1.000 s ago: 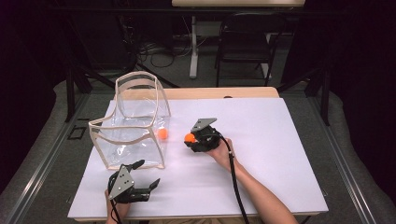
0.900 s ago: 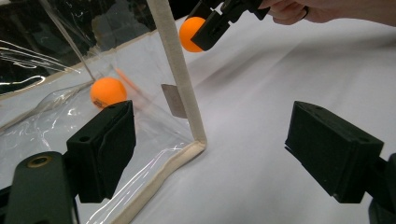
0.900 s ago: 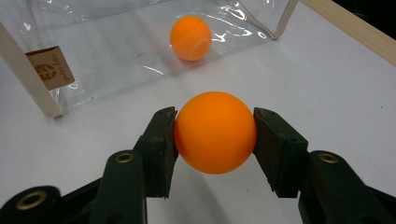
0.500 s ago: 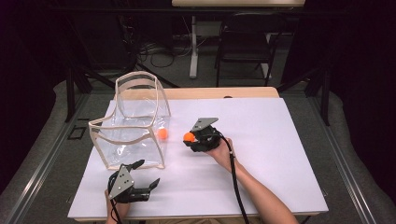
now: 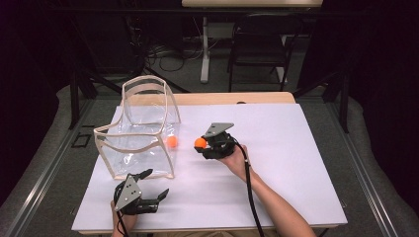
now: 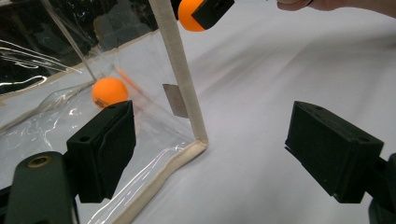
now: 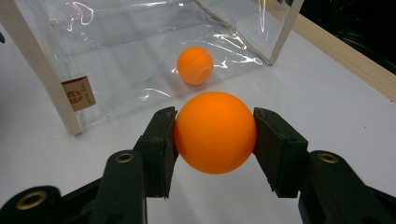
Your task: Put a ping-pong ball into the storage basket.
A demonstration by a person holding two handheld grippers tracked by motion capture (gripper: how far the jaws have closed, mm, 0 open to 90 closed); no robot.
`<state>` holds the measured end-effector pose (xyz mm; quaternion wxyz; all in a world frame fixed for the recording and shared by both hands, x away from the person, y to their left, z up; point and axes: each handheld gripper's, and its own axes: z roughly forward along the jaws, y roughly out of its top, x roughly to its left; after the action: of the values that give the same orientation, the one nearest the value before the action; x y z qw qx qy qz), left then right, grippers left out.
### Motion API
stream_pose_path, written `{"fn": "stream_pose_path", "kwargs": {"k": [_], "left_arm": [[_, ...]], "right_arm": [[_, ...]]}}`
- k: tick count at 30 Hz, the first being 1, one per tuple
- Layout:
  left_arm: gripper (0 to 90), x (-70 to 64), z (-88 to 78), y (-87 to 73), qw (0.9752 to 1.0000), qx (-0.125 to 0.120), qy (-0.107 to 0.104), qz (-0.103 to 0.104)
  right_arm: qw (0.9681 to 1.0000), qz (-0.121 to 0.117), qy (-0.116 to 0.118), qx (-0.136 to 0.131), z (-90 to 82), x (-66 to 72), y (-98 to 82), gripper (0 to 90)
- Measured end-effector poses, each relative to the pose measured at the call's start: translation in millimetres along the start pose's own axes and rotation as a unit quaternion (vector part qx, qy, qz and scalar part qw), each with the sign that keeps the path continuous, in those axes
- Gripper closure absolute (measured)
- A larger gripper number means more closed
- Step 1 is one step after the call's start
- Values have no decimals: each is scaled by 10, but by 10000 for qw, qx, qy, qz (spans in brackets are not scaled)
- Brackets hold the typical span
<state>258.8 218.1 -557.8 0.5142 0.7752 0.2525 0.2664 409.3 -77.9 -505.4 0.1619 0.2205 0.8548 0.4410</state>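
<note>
A dark chair (image 5: 257, 49) and a white table leg (image 5: 204, 49) (cables beside it) stand behind, on grey floor.

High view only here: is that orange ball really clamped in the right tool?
Observer: Yes. In the right gripper view, both pads of the right tool press the held ball on opposite sides.
Operator: And the other ball?
Observer: The second ball lies behind the clear bag wall, apparently inside.
Operator: Left tool?
Observer: The left tool is open with nothing between its pads. The bag's beige corner trim stands just ahead.
</note>
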Motion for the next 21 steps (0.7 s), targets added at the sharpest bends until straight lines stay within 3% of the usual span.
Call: {"fn": "stream_pose_path", "kwargs": {"k": [21], "left_arm": [[158,4,-16,-1,10000,10,26,31]], "right_arm": [[9998,-114,42,-177,-126,67,97,508]]}}
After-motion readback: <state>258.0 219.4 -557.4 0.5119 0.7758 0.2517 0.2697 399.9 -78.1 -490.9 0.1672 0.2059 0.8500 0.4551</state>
